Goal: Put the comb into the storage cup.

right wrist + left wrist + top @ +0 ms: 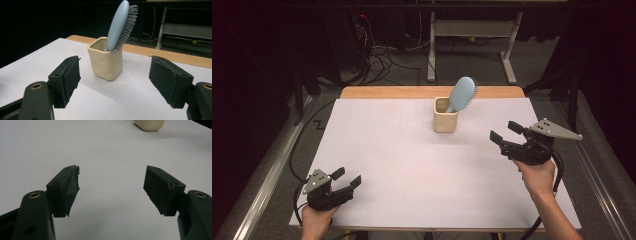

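Cream cup [106,61] hides the blue hairbrush's [119,25] handle.

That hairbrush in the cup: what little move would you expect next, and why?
Probably the right gripper eases forward toward the hairbrush. Its jaws stand open and empty, aimed at the cream cup, where the brush stands handle-down, leaning on the rim with its head clear above. The left gripper sits open at the table's near edge, farther off.
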Motion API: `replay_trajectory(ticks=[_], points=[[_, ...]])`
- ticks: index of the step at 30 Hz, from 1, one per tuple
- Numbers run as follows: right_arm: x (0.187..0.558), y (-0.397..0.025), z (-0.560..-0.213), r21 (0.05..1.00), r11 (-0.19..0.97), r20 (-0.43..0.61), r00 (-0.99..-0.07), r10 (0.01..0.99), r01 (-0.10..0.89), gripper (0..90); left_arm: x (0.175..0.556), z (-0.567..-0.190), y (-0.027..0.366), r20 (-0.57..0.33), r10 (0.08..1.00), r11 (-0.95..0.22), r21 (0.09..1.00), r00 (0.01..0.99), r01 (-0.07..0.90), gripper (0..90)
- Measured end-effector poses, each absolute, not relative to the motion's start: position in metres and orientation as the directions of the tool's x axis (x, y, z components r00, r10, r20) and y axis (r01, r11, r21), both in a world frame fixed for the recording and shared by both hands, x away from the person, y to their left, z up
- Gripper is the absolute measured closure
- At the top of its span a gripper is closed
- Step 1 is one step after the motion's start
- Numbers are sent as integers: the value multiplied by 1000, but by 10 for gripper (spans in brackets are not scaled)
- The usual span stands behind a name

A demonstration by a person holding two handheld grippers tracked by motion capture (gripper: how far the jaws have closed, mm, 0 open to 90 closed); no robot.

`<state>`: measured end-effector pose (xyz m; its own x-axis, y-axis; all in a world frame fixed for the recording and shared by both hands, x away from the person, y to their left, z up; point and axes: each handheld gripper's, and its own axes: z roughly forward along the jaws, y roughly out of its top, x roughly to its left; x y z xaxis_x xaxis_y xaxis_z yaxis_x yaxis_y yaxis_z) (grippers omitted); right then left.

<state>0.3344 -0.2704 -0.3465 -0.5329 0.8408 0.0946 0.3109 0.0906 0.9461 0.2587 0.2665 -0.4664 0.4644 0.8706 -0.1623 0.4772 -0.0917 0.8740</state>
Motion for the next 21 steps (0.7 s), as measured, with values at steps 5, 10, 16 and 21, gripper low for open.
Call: replay_trajectory(ticks=[5, 10, 16, 21], points=[[330, -273, -348, 948, 84, 97, -531, 842, 306, 257, 259, -466, 266, -163, 870, -91, 873, 465, 478, 290], [327, -275, -349, 948, 79, 102, -529, 842, 308, 257, 259, -466, 266, -163, 870, -91, 874, 465, 478, 290], [321, -280, -351, 951, 69, 104, -524, 845, 300, 257, 259, -466, 267, -165, 870, -89, 875, 465, 476, 290], [315, -285, -353, 953, 59, 110, -520, 847, 297, 257, 259, -466, 267, -168, 870, -85, 874, 463, 478, 290]])
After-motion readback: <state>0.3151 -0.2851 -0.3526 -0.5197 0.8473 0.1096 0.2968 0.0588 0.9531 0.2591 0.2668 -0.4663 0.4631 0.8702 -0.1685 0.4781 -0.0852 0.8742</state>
